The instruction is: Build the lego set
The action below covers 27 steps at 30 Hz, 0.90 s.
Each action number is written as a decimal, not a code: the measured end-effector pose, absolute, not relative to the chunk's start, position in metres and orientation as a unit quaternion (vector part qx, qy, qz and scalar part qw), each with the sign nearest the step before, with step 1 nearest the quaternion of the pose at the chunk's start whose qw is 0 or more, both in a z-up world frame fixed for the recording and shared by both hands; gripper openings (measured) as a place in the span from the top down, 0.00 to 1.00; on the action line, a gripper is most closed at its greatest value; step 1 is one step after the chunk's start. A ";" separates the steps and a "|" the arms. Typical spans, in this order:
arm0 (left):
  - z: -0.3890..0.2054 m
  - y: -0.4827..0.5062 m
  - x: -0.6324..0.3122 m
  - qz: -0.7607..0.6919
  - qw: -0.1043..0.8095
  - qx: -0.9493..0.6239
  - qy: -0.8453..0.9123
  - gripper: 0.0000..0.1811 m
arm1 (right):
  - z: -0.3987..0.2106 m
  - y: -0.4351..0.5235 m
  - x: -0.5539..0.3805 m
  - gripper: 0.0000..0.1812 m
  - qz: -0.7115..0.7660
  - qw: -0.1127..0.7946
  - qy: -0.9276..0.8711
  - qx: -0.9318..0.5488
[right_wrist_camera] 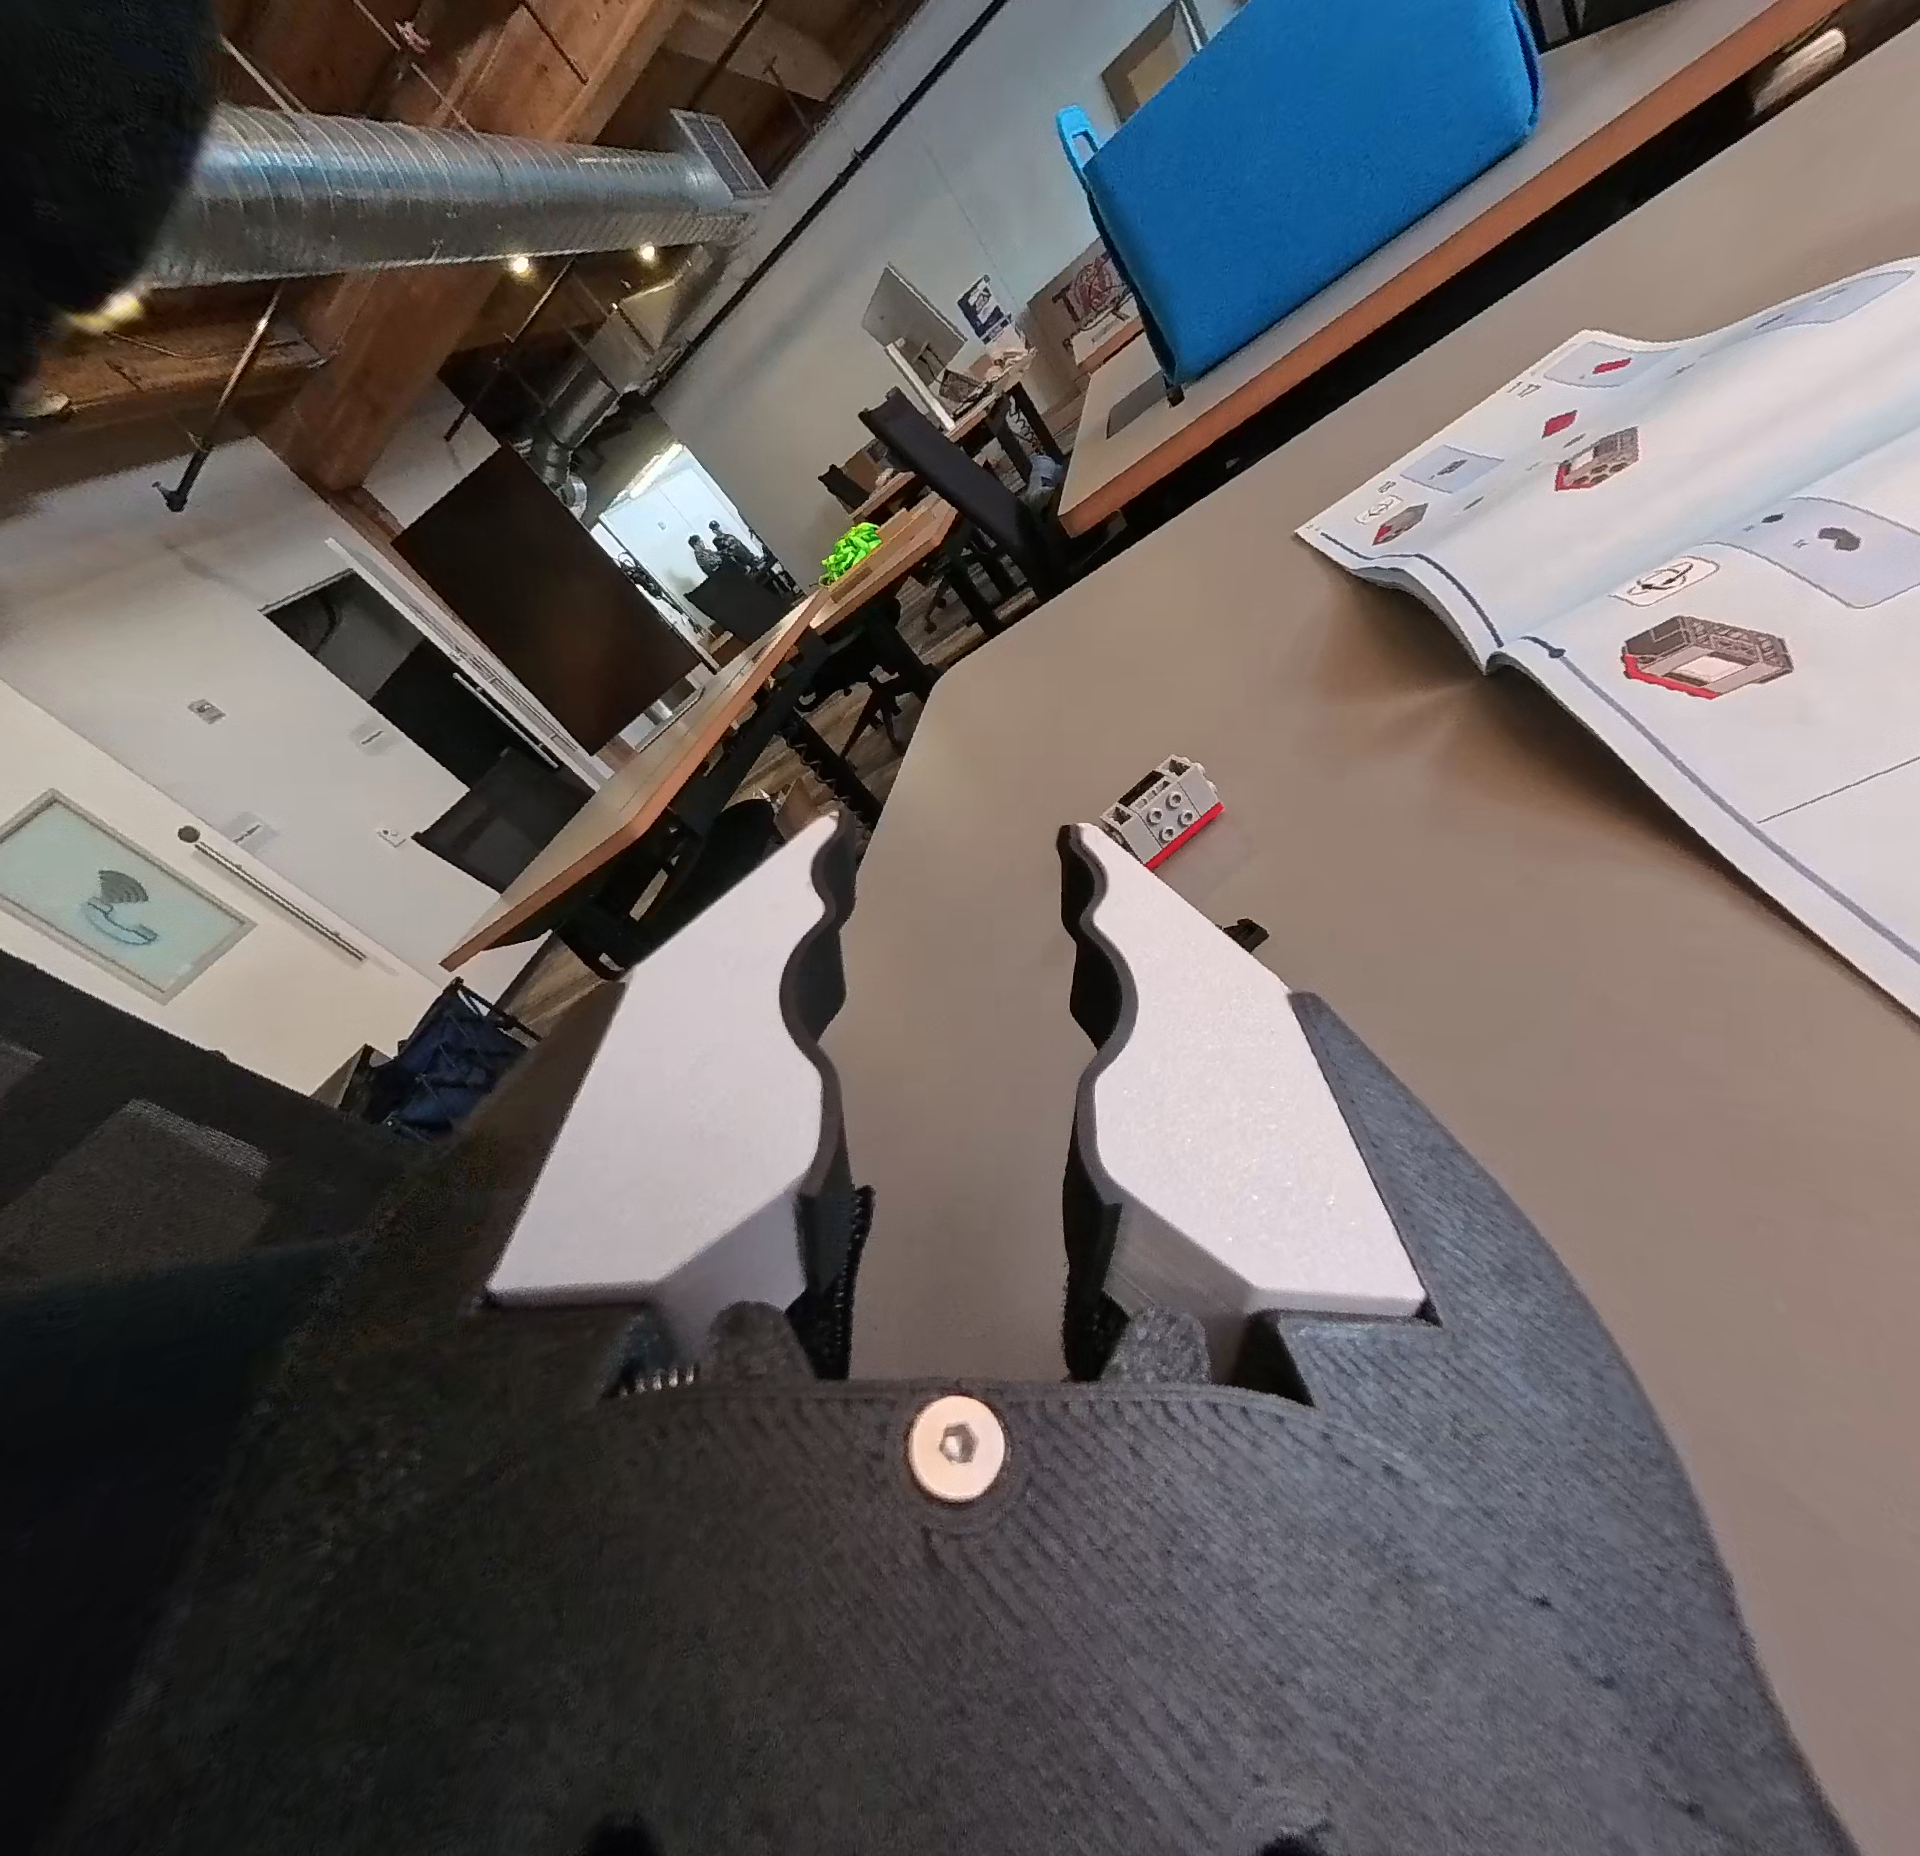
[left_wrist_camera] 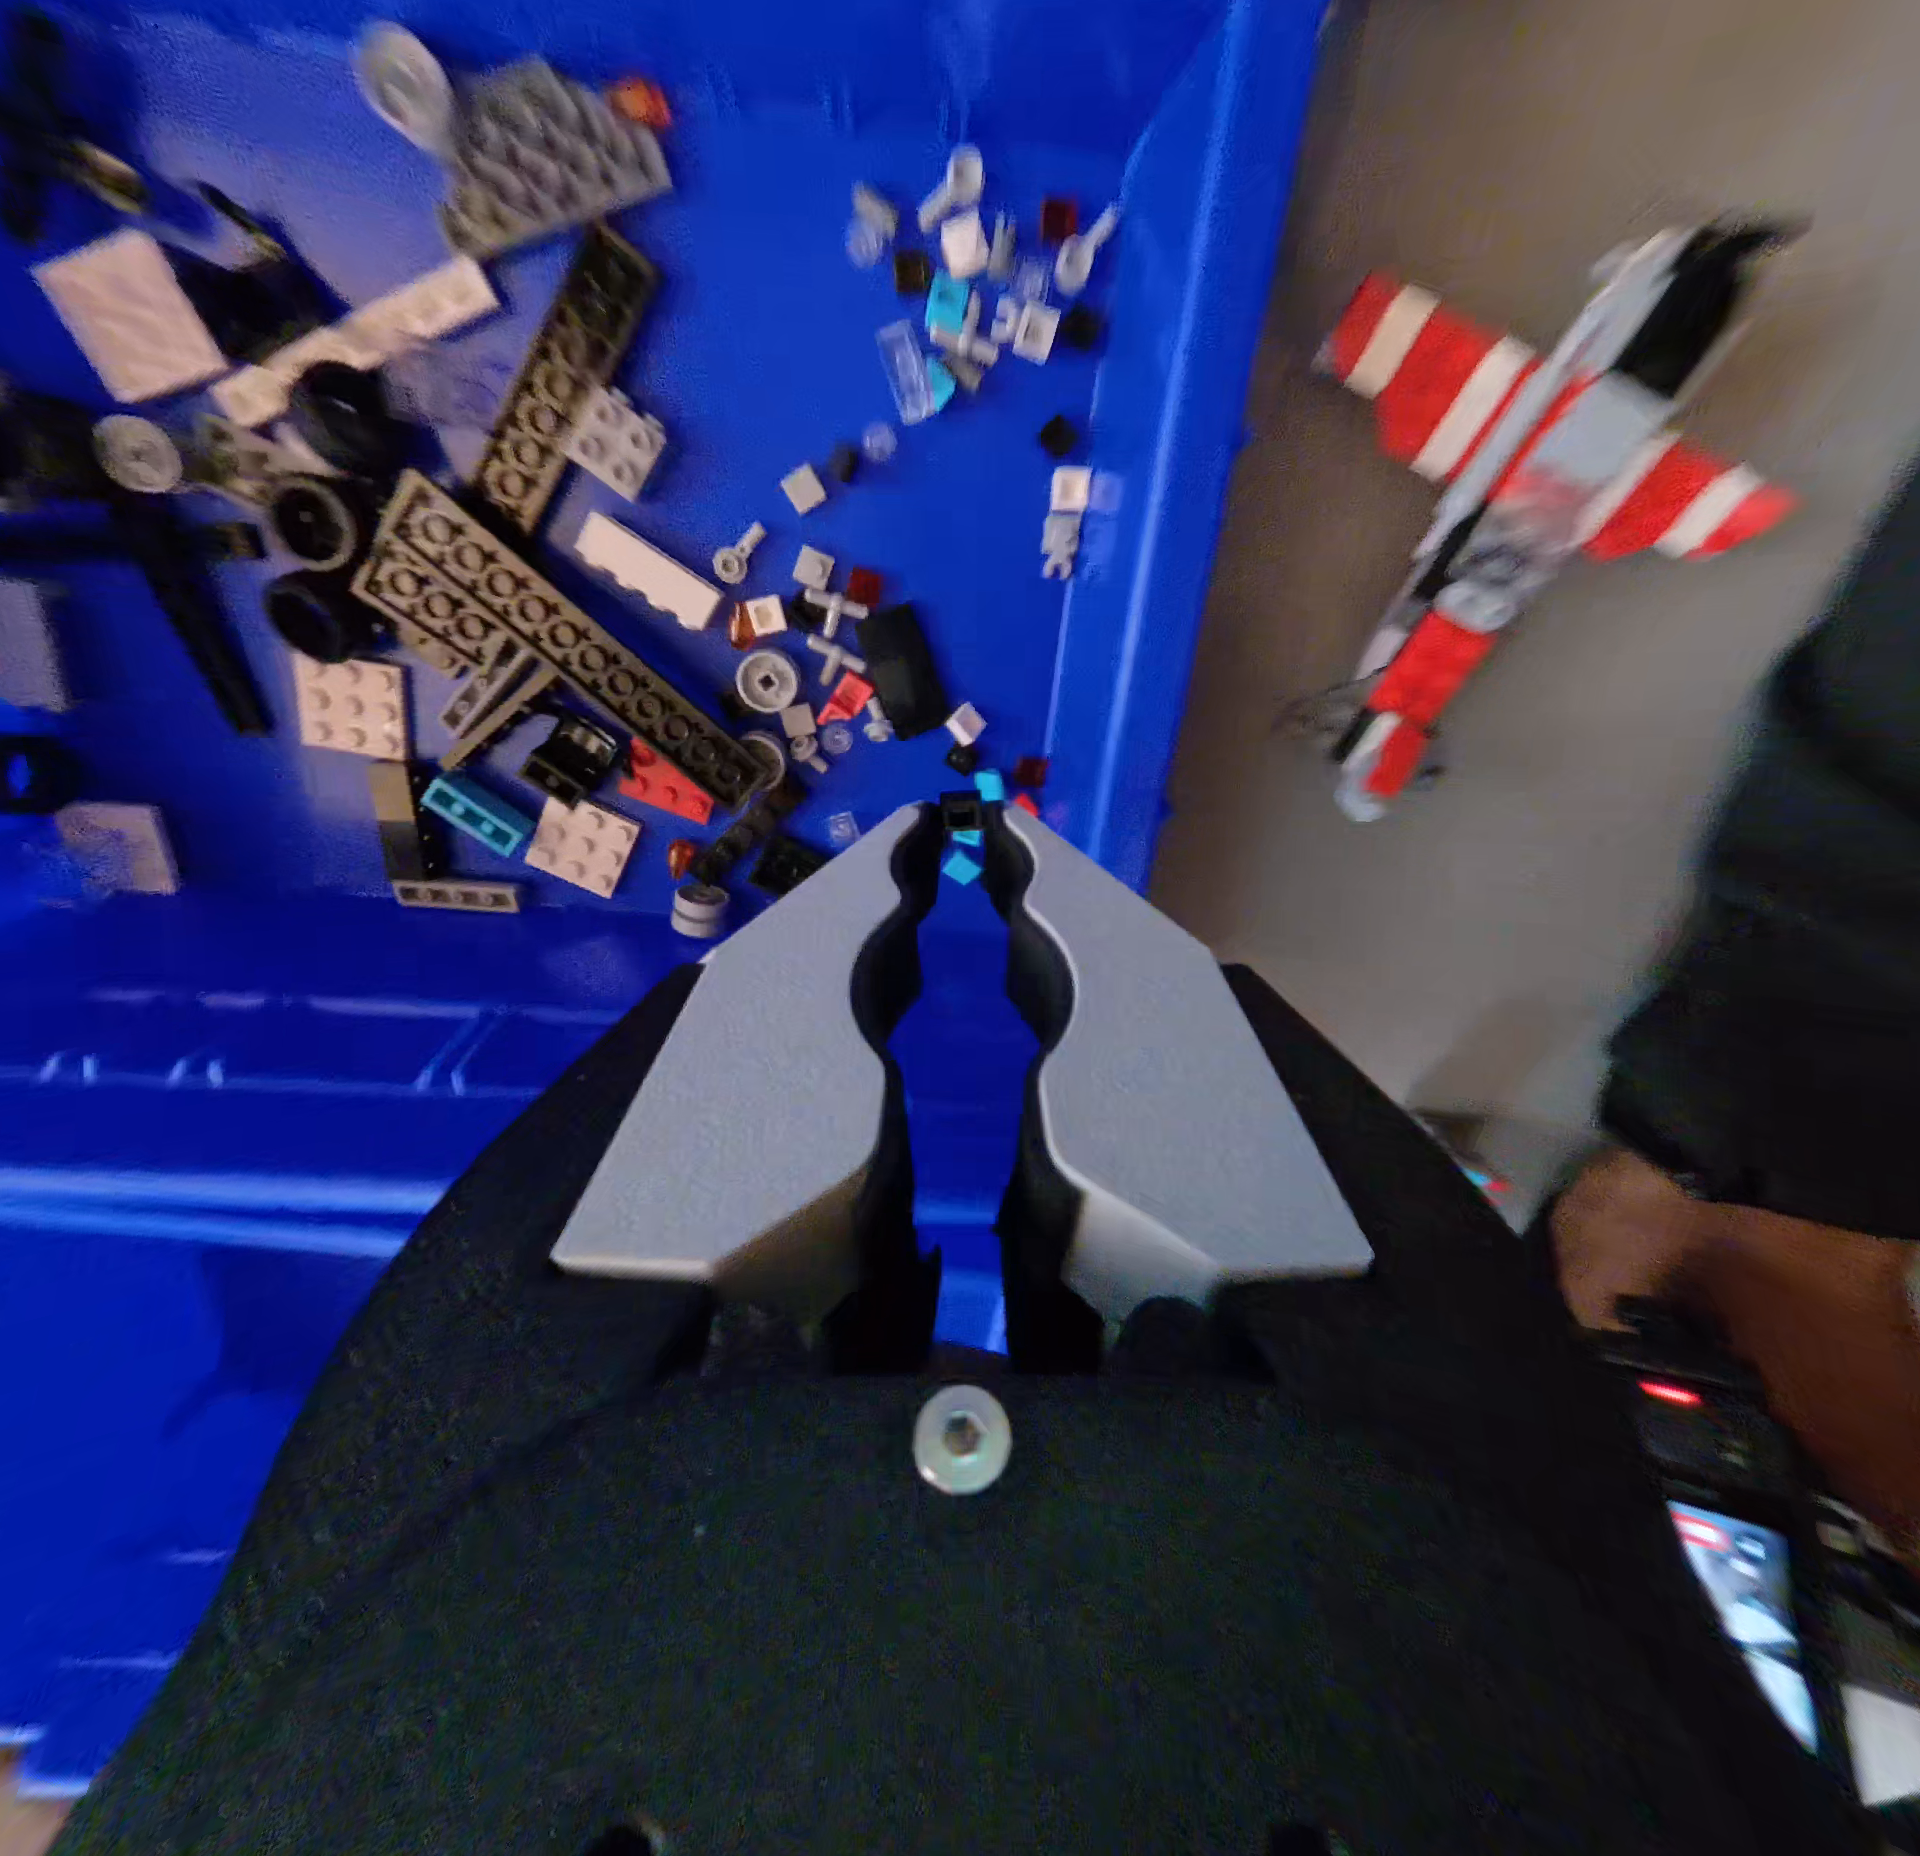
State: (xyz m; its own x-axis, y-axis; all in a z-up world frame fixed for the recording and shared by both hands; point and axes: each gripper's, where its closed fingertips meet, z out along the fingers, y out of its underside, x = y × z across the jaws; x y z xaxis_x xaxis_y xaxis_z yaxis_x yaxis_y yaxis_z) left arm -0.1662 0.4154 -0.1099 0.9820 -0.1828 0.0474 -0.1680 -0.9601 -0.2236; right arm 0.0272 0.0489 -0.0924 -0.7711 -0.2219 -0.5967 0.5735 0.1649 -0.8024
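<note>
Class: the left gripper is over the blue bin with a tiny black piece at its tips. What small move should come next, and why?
Probably lift the left gripper straight up out of the blue bin. Its jaws look pinched on the small black piece, and loose pieces lie close around. The right gripper is open and empty over the table.

Very little here carries writing, and I won't repeat any of it. The open instruction booklet on the desk shows printed build diagrams in red and grey, with small step marks too tiny to make out. A framed wall sign bears a telephone-handset symbol. Farther back, a dark blue poster has white lettering, too small to make out. The loose bricks in the blue tray show no markings.
</note>
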 end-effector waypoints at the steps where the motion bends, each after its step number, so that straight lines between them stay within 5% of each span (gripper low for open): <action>1: -0.093 0.415 -0.163 -0.047 0.148 -0.985 0.069 0.95 | -0.092 0.050 0.026 0.79 -0.634 0.314 0.695 0.128; 10: 0.056 0.334 -0.115 -0.081 0.472 -0.874 -0.085 0.95 | -0.093 0.052 0.022 0.79 -0.638 0.304 0.693 0.139; 16: 0.105 0.228 -0.068 -0.042 0.640 -0.751 -0.160 0.95 | -0.093 0.055 0.014 0.79 -0.644 0.291 0.689 0.163; 27: 0.015 0.058 0.010 0.077 0.631 -0.689 -0.347 0.96 | -0.093 0.062 0.003 0.79 -0.659 0.254 0.680 0.196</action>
